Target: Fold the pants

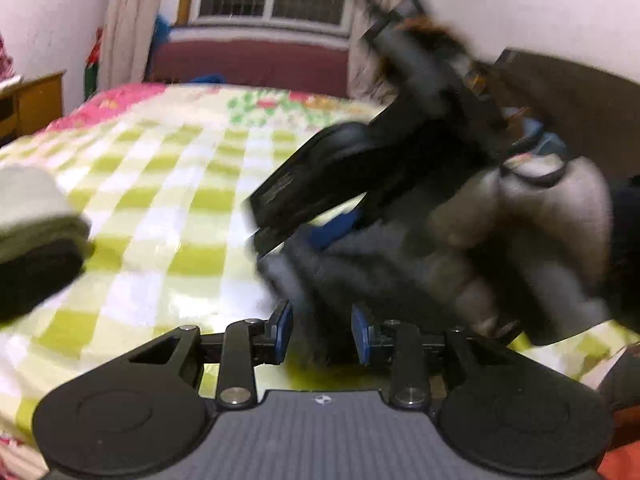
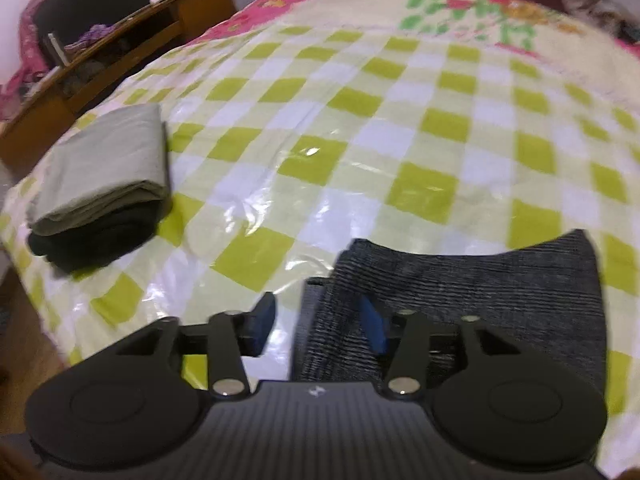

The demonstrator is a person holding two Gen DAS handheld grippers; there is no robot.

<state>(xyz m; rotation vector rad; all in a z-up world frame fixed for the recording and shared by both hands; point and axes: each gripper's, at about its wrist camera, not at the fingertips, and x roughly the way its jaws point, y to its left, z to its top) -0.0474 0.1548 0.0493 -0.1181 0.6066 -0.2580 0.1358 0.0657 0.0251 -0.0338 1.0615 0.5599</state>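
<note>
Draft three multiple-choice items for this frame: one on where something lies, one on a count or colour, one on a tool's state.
1. Where is the stack of folded clothes?
A. near the bed's left edge
B. on the wooden desk
C. on the grey pants

2. How many folded pieces are in that stack?
A. one
B. two
C. four

3. How is the right tool in its own view?
A. clamped on the pants
B. open, pads not pressing
C. out of sight

Key: 1 A, it rests on the checked cover by the left edge. 2 B, a light green piece lies on a black one. 3 B, the grey pants lie between spread pads.
</note>
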